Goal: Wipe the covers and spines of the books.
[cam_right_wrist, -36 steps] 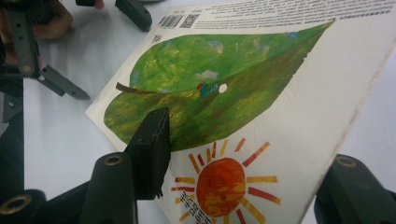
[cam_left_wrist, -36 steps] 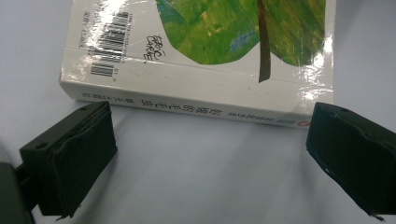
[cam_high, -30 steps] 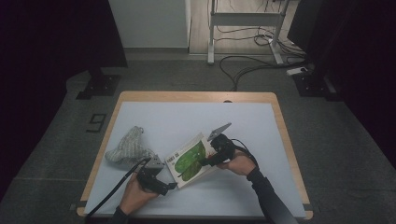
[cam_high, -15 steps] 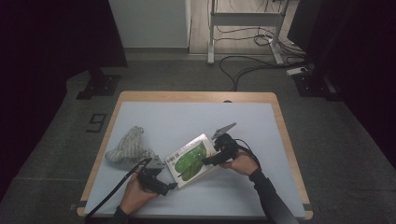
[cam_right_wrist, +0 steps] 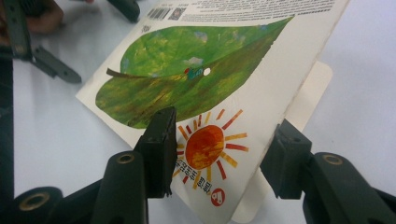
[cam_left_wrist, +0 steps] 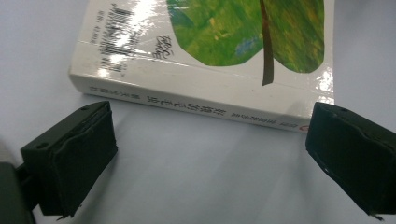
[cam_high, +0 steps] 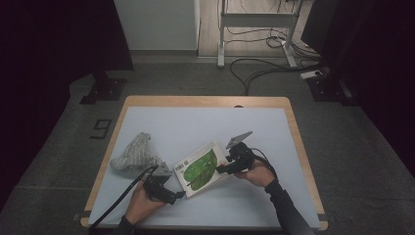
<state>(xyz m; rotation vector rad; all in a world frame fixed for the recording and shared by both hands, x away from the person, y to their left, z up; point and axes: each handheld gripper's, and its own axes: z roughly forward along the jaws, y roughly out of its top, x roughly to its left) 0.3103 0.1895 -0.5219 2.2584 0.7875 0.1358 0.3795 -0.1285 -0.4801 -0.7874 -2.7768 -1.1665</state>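
Note:
A white book (cam_high: 199,169) with a green leaf and an orange sun on its cover lies in the middle of the table's near half. My left gripper (cam_high: 179,195) sits at the book's near left corner. In its own view it (cam_left_wrist: 210,140) is wide open and points at the spine (cam_left_wrist: 196,100), touching nothing. My right gripper (cam_high: 226,167) is at the book's right edge. There the cover (cam_right_wrist: 205,88) is tilted up off a cream page (cam_right_wrist: 312,91). The jaws of the right gripper (cam_right_wrist: 222,154) stand apart, one over the cover and one under it.
A grey knitted cloth (cam_high: 134,153) lies bunched at the left of the pale blue table top (cam_high: 195,125), close to the wooden rim (cam_high: 205,101). Cables trail from both grippers toward the near edge. Beyond the table are dark floor, cables and a stand.
The right gripper and the book's raised right edge have drifted slightly to the right. The left gripper has barely moved.

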